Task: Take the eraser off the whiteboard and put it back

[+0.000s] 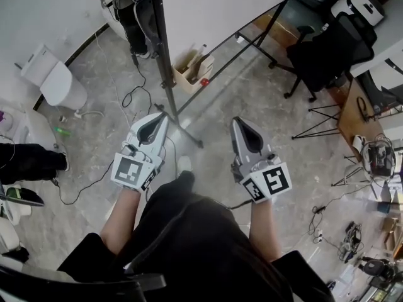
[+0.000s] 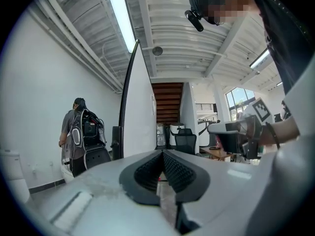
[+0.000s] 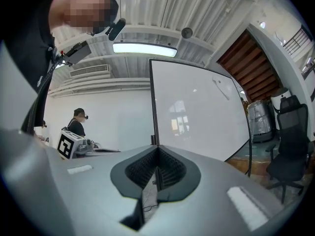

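The whiteboard [image 1: 214, 8] stands ahead of me on a dark wheeled frame [image 1: 162, 55]. In the right gripper view its white face [image 3: 197, 117] fills the middle. In the left gripper view the whiteboard [image 2: 140, 112] shows nearly edge-on. I cannot make out an eraser in any view. My left gripper [image 1: 158, 119] is held level, a little left of the board's post, jaws shut on nothing. My right gripper [image 1: 239, 126] is level beside it, facing the board, also shut and empty. The right gripper [image 2: 236, 132] shows in the left gripper view.
A person with a backpack [image 2: 81, 136] stands left of the board. A cardboard box [image 1: 192, 68] sits at the board's foot. A black office chair [image 1: 327, 52] and a wooden desk [image 1: 356, 115] are at the right. Cables [image 1: 135, 93] trail on the floor near a white fixture [image 1: 53, 80].
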Motion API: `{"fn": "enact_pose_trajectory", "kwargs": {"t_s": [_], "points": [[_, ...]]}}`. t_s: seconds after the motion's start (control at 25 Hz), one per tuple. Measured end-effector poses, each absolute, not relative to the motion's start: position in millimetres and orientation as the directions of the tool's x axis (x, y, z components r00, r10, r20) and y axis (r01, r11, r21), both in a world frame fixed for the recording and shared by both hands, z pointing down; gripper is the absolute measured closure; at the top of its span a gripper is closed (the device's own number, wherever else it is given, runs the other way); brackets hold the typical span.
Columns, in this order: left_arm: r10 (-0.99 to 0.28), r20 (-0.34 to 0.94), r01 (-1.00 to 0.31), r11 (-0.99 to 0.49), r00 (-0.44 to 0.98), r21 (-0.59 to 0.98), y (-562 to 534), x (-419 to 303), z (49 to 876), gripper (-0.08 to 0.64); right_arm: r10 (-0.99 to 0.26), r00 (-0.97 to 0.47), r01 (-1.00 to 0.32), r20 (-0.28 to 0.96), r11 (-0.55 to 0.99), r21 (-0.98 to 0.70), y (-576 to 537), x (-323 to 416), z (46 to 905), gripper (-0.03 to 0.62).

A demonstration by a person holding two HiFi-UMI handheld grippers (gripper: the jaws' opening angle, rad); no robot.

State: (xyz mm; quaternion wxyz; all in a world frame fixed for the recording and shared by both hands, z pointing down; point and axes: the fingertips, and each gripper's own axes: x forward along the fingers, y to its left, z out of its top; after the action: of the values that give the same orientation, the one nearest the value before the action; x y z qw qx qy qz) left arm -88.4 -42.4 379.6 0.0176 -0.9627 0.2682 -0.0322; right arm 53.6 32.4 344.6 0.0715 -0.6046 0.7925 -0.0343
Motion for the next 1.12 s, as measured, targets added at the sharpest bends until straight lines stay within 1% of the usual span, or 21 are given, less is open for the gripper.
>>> {"fn": "enact_pose_trajectory", "kwargs": {"t_s": [0.4,0.68,0.92,1.12], "points": [[-0.515,0.036,-0.514,-0.857,0.857,-0.028,-133.8,-75.2,377.6,0.555,-0.958,-0.284,-0.951,-0.045,0.288,-0.116,-68.7,57.4,344.0,0.583],[-0.506,0.029,-0.505,-0.862,0.862,-0.039,-177.6,-64.1,373.4,0.555,-0.956,-0.289,-0.95,-0.049,0.292,-0.106,-119.8,64.8,345.0,0.583],[-0.53,0.036,-0.527,-0.848,0.848,-0.054,-195.7,-54.5,373.5,0.555,-0.944,-0.328,-0.937,-0.043,0.331,-0.109,-148.9,76.1,352.7,0.583],[-0.586,0.031,-0.584,-0.81,0.81,-0.054,-205.1,-51.9,373.2,0.555,-0.922,-0.386,-0.914,-0.031,0.387,-0.118,-167.0,85.6,362.8,0.583]]}}
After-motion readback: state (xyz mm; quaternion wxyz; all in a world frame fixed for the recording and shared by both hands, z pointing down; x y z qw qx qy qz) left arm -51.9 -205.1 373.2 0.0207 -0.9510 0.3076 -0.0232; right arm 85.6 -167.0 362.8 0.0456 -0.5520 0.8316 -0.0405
